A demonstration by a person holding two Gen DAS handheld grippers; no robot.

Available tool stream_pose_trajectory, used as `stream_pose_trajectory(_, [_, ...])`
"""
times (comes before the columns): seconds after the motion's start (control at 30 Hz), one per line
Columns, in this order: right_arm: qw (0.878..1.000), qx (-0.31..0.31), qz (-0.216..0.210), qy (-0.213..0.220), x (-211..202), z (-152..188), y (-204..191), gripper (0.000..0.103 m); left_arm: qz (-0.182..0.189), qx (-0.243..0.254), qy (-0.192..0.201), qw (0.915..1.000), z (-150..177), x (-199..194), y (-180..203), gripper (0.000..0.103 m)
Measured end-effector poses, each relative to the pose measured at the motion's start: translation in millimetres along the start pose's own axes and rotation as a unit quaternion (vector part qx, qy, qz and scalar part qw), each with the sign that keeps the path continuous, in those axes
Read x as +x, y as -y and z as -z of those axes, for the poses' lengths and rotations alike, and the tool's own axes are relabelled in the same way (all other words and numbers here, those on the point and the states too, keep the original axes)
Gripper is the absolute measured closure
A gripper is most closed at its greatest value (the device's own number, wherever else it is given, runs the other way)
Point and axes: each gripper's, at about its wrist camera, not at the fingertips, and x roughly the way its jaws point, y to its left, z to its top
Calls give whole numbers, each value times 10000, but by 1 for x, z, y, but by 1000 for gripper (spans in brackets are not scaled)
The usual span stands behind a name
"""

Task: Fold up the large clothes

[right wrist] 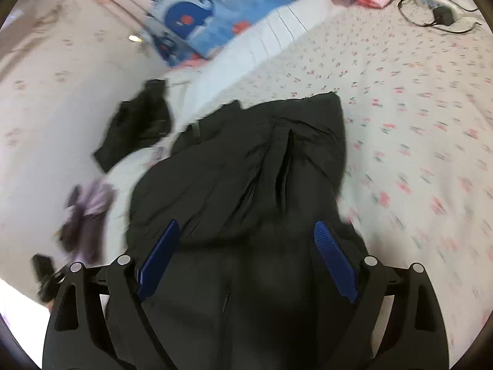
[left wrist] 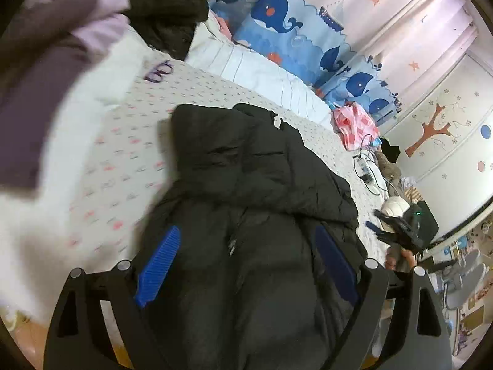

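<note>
A large black padded jacket (left wrist: 262,185) lies on the flowered bed sheet (left wrist: 123,160). My left gripper (left wrist: 246,265) is open, its blue pads wide apart over the jacket's near part. The jacket also shows in the right wrist view (right wrist: 246,169), bunched and partly folded over itself. My right gripper (right wrist: 246,262) is open over the jacket's near edge. The right gripper also shows far right in the left wrist view (left wrist: 397,231), beside the bed's edge.
Another black garment (left wrist: 172,9) and a purple one (left wrist: 46,55) lie at the far left of the bed. Whale-print bedding (left wrist: 292,30) and a white quilt (left wrist: 262,74) line the wall. A pink bag (left wrist: 354,123) and a power strip with cables (left wrist: 365,166) lie on the bed.
</note>
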Motion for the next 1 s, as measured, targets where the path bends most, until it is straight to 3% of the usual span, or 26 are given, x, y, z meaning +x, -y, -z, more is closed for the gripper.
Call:
stream_pose_trajectory(0.03, [9999, -94, 121, -13, 15, -1, -1, 21, 15, -68, -34, 10000, -3, 18, 6, 18])
stream_pose_trajectory(0.17, [9917, -1043, 745, -127, 56, -4, -34, 82, -62, -231, -99, 9997, -12, 55, 7, 18])
stream_pose_trajectory(0.27, [9840, -1619, 739, 75, 47, -4, -62, 96, -149, -155, -92, 9997, -23, 71, 12, 18])
stream_pose_trajectory(0.4, [9792, -1672, 503, 1038, -8, -20, -85, 97, -182, 51, 197, 9996, -42, 83, 25, 18])
stream_pose_trajectory(0.5, [9761, -1507, 729, 1387, -28, -25, -73, 97, -84, 44, 396, 9992, -56, 96, 25, 16])
stream_pose_trajectory(0.57, [9787, -1349, 995, 1186, -14, -24, -52, 97, -120, -45, 335, 9994, -61, 113, 19, 14])
stream_pose_trajectory(0.67, [9825, -1103, 1454, 376, 38, -9, -3, 97, -413, -189, -115, 9989, -59, 157, 3, 14])
stream_pose_trajectory(0.77, [9871, -802, 1387, -67, 68, 10, 31, 89, -771, -327, -563, 9949, -47, 195, -19, 14])
stream_pose_trajectory(0.87, [9910, -627, 1185, 44, 53, 8, 36, 76, -732, -617, -502, 9941, -42, 185, -27, 14])
stream_pose_trajectory(0.9, [9917, -628, 1119, 99, 41, 8, 37, 59, -624, -746, -502, 9940, -41, 176, -29, 14])
stream_pose_trajectory(1.0, [9918, -546, 1061, 461, -13, 22, 42, 25, -232, -824, -452, 9953, -32, 129, -34, 14])
